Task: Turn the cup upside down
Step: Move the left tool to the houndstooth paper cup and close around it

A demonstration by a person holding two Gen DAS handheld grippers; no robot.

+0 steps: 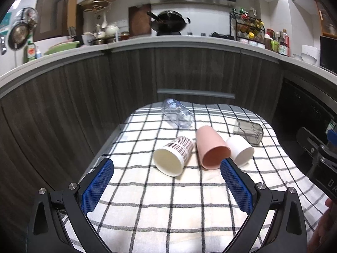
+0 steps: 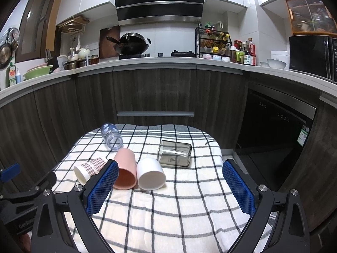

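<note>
Several cups lie on their sides on a checked cloth (image 1: pixel 160 206) (image 2: pixel 168 215). A patterned paper cup (image 1: pixel 173 155) (image 2: pixel 89 169), a pink cup (image 1: pixel 211 149) (image 2: pixel 125 168) and a white cup (image 1: pixel 241 150) (image 2: pixel 150 174) lie with their mouths toward me. A clear bluish cup (image 1: pixel 178 116) (image 2: pixel 111 136) and a smoky grey square cup (image 1: pixel 249 131) (image 2: pixel 174 152) lie farther back. My left gripper (image 1: pixel 167 164) is open and empty, just short of the paper and pink cups. My right gripper (image 2: pixel 170 167) is open and empty, with the white cup between its finger lines.
The cloth covers a small table in front of dark wood kitchen cabinets (image 2: pixel 155 90). A black dishwasher front (image 2: pixel 273 130) stands to the right. The counter above holds a wok (image 2: pixel 131 45), bottles and dishes. The other gripper shows at each view's edge.
</note>
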